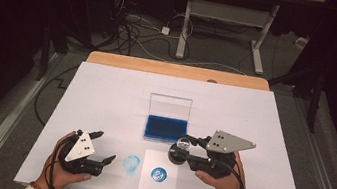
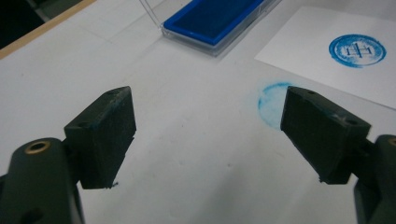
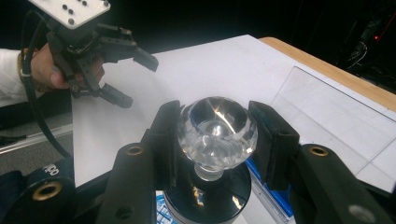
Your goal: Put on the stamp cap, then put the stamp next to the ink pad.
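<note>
Right gripper clamps the clear faceted knob of a black round stamp, just beside the blue rectangular ink pad; left gripper gapes wide, holding nothing.

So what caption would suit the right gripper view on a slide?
Right hand-held gripper clasps the stamp's crystal knob beside the blue ink pad, left hand-held gripper open beyond.

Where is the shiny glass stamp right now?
The stamp is in the right gripper, jaws shut on its clear knob. In the high view it is right of centre, between the blue ink pad and the stamped paper.
</note>
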`<state>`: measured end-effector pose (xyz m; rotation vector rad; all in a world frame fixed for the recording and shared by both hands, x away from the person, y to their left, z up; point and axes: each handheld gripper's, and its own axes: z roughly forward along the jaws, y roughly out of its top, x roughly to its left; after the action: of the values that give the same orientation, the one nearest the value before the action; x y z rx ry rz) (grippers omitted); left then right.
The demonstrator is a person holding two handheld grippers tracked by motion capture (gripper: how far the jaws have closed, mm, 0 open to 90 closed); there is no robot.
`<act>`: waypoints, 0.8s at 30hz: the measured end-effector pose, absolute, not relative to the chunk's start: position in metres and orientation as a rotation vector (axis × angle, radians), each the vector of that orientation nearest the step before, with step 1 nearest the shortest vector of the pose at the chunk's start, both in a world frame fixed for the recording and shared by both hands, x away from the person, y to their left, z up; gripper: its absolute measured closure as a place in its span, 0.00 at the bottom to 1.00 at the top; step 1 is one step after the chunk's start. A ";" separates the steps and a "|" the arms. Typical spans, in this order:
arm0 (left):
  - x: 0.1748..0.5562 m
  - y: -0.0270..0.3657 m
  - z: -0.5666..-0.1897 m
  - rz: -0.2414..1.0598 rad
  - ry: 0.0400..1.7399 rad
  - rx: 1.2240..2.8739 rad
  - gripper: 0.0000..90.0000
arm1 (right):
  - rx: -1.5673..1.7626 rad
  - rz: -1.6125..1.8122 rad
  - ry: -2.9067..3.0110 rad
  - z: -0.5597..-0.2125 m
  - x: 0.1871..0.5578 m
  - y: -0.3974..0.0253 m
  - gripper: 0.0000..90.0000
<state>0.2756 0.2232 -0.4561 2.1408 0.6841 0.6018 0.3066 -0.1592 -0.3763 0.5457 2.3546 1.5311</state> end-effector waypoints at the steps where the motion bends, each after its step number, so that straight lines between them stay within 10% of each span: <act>1: 0.275 0.225 -0.457 0.597 0.690 2.142 0.20 | 0.544 1.529 2.353 -0.376 0.307 -0.159 0.63; 24: 0.266 0.235 -0.462 0.596 0.696 2.171 0.19 | 0.673 1.471 2.293 -0.378 0.332 -0.179 0.63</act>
<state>0.2659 0.2354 -0.4622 2.1710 0.6964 0.5956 0.3320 -0.1794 -0.3775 0.6727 2.2932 1.4706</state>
